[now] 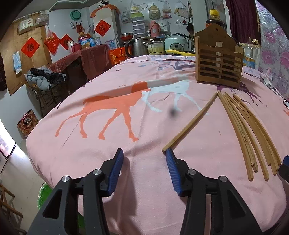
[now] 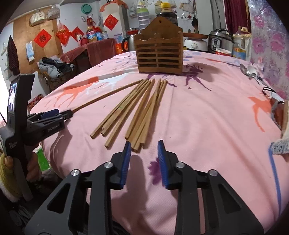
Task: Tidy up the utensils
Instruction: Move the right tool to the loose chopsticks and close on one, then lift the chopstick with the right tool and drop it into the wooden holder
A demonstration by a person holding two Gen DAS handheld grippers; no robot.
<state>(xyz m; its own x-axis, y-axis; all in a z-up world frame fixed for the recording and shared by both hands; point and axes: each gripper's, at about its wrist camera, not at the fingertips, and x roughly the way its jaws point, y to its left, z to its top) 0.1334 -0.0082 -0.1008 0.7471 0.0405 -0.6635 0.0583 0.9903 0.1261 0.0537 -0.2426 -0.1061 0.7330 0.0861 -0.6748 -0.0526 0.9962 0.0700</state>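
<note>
Several wooden chopsticks [image 2: 142, 110] lie in a fan on the pink tablecloth; they also show in the left wrist view [image 1: 249, 130]. One single chopstick [image 1: 191, 123] lies apart to their left, and shows in the right wrist view [image 2: 106, 95]. A slatted wooden utensil holder [image 1: 219, 59] stands upright beyond them, also in the right wrist view [image 2: 159, 52]. My left gripper [image 1: 144, 155] is open and empty, its right fingertip beside the single chopstick's near end. My right gripper [image 2: 144, 144] is open and empty just before the fan's near ends. Metal spoons [image 2: 250, 71] lie at the far right.
The pink cloth with horse prints [image 1: 112, 108] covers a round table. Behind it stand a kettle [image 1: 136, 47], rice cookers [image 2: 220, 42], oil bottles and a dark bottle [image 2: 167, 14] behind the holder. A chair with clothes [image 1: 45, 79] stands left of the table.
</note>
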